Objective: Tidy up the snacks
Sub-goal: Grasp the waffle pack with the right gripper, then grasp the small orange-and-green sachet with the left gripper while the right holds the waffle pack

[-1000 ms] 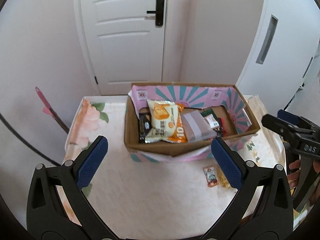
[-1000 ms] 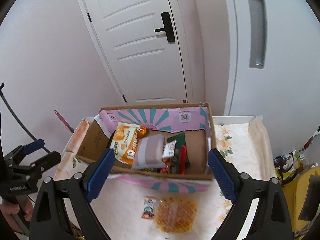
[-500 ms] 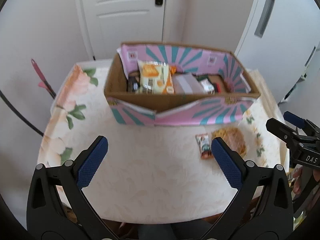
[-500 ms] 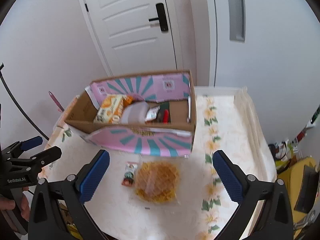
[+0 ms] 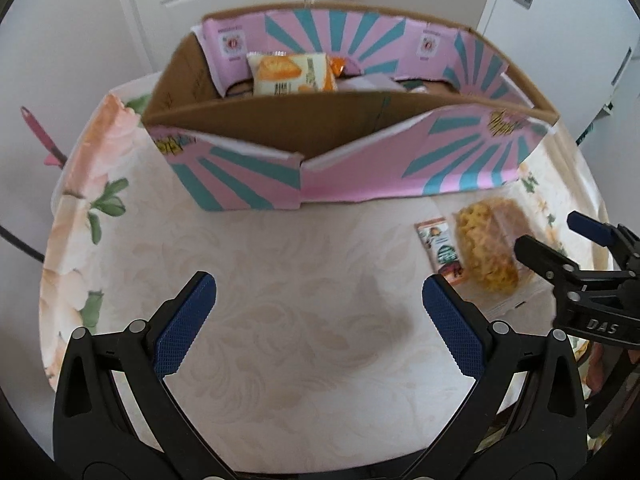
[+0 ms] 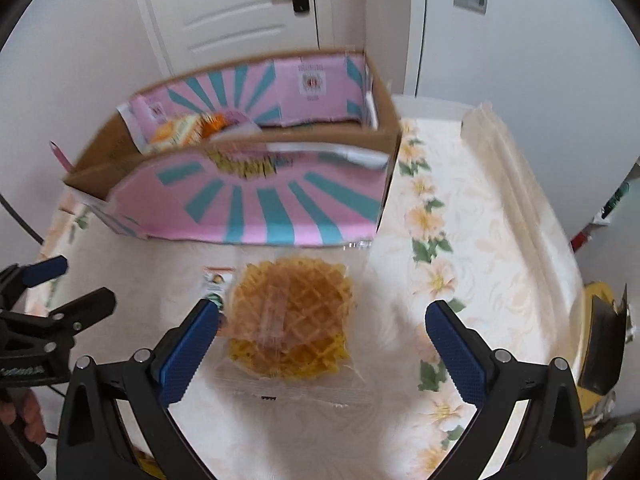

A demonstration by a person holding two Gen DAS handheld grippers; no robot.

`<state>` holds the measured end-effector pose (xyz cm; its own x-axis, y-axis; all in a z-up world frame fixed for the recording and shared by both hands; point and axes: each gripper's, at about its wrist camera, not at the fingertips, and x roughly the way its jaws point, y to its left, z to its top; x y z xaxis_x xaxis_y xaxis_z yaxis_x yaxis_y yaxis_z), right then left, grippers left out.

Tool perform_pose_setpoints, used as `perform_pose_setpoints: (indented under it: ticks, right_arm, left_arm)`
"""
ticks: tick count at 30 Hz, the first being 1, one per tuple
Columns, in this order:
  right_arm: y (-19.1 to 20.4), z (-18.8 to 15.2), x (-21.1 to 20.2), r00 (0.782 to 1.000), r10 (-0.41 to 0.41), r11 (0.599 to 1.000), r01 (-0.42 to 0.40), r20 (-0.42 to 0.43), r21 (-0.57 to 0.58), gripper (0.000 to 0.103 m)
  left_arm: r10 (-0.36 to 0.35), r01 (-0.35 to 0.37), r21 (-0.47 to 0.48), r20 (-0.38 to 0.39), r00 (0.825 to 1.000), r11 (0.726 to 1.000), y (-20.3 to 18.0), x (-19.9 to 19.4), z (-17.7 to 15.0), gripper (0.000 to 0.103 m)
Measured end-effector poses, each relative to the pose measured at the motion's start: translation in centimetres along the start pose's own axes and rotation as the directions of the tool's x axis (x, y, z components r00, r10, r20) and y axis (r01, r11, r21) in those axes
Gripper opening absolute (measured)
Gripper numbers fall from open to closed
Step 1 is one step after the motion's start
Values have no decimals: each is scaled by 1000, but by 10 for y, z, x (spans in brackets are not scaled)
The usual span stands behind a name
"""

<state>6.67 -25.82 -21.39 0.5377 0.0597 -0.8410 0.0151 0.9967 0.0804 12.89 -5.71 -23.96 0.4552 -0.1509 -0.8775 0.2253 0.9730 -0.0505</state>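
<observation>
- Right wrist view: right tongs (image 6: 320, 344) spread wide, blue cross-hatched pads on black arms, nothing between them; they hang over a clear crinkly bag of golden lattice waffle crisps (image 6: 290, 320) lying flat on the counter (image 6: 472, 216).
- Small flat sachet (image 6: 214, 284) lies touching the bag's left edge, partly under it.
- Cardboard box (image 6: 256, 204), pink with teal rays and raw brown inner walls, stands just behind both; orange snack pack (image 5: 294, 74) leans inside against the back wall.
- Left tongs (image 5: 320, 322) spread, empty, above bare floral-embossed cloth.
</observation>
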Motion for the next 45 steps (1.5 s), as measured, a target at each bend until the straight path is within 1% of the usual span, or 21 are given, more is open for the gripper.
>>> perform_pose_setpoints:
  ticks: [4, 11, 12, 14, 15, 16, 18, 22, 27, 29, 33, 36, 38, 40, 42, 45]
  right_arm:
    - [5, -4, 22, 999, 14, 1000, -13, -44, 20, 103]
    - [16, -3, 41, 998, 15, 1000, -14, -64, 9, 103]
    - [16, -3, 44, 998, 17, 1000, -16, -65, 12, 102]
    - [16, -3, 48, 998, 15, 1000, -14, -68, 12, 95]
    - [16, -4, 49, 997, 15, 1000, -15, -73, 10, 89]
    - [16, -4, 51, 997, 10, 1000, -10, -80, 5, 87]
    - [18, -5, 53, 997, -10, 1000, 8, -82, -19, 87]
    - [27, -7, 56, 996, -42, 997, 36, -81, -66, 80]
    - [25, -10, 51, 997, -31, 998, 27, -70, -60, 75]
    - [24, -14, 45, 997, -28, 999, 25, -68, -48, 75]
    - [9, -18, 36, 998, -26, 1000, 25, -62, -17, 75]
    - [-4, -20, 30, 998, -30, 1000, 30, -56, -9, 75]
    - [-10, -20, 27, 998, -41, 999, 39, -47, -33, 75]
    - [-16, -20, 25, 998, -42, 998, 40, -37, -58, 75]
    - [-22, -20, 24, 998, -49, 996, 47, -28, -78, 75]
    - [-32, -21, 25, 998, -53, 994, 51, -22, -93, 75]
  left_arm:
    - [-15, 15, -12, -28, 999, 1000, 7, 10, -2, 103]
    - [-52, 51, -22, -44, 998, 998, 14, 18, 3, 102]
    - [-58, 57, -24, -44, 997, 998, 13, 18, 3, 102]
    - [-62, 61, -21, -43, 997, 998, 12, 17, 4, 102]
    - [-64, 63, -17, -43, 997, 998, 11, 17, 5, 102]
    - [-66, 66, -15, -45, 997, 998, 9, 18, 5, 102]
    - [-69, 68, -13, -50, 996, 998, 8, 19, 6, 102]
    - [-72, 71, -13, -54, 996, 997, 6, 19, 7, 102]
    - [-77, 77, 5, -55, 996, 997, -4, 16, 12, 102]
    - [-90, 91, 2, -68, 994, 996, -11, 17, 15, 102]
    - [-118, 119, -1, -70, 990, 993, -31, 19, 21, 102]
    - [-114, 116, 24, -71, 991, 993, -48, 21, 20, 99]
    - [-107, 110, 41, -78, 991, 993, -63, 27, 20, 94]
    - [-97, 102, 50, -86, 992, 994, -73, 33, 19, 82]
    - [-95, 99, 45, -91, 991, 994, -79, 39, 18, 73]
    - [-68, 73, 50, -96, 993, 996, -87, 47, 14, 63]
